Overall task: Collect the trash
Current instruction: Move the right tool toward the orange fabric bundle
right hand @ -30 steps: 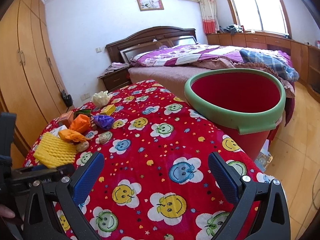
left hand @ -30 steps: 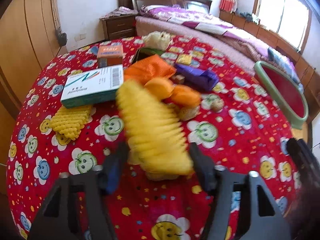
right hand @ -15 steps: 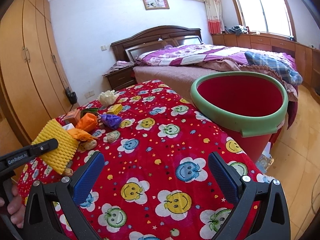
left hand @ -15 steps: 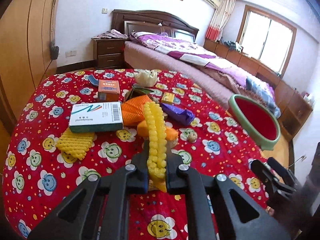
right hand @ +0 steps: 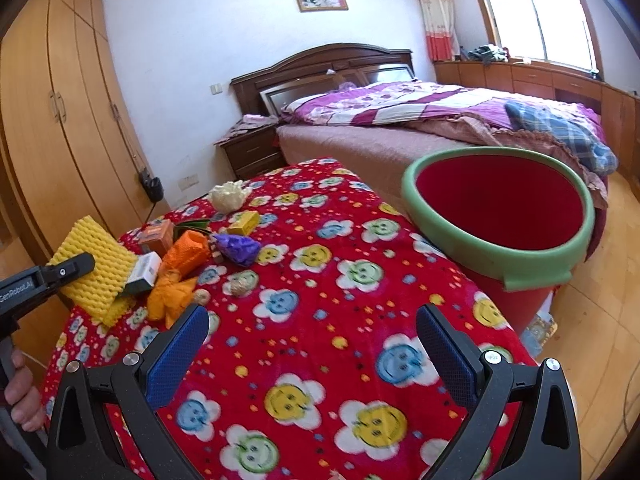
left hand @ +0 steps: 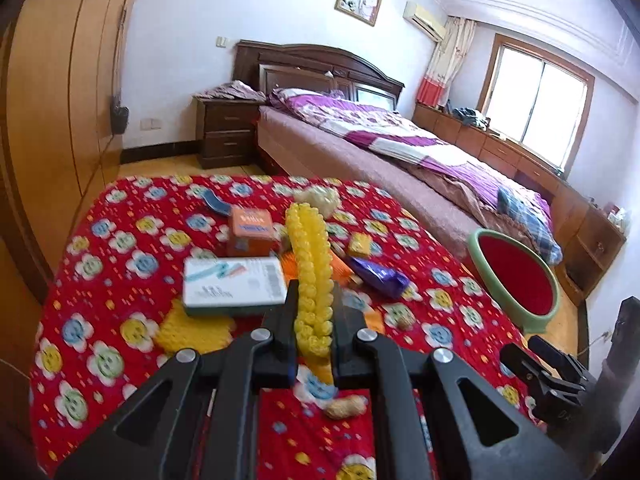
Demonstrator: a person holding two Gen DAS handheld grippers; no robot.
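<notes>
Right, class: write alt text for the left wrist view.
The left gripper is clamped on a yellow foam net, held above a red smiley-flower tablecloth strewn with boxes and wrappers. A red bucket with a green rim stands to the right, before a bed.

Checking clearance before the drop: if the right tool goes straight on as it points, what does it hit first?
Probably the tablecloth. The right tool is open, empty, and aimed down at bare cloth ahead. The bucket sits right of that line and the wrappers left. Depth is uncertain.
</notes>
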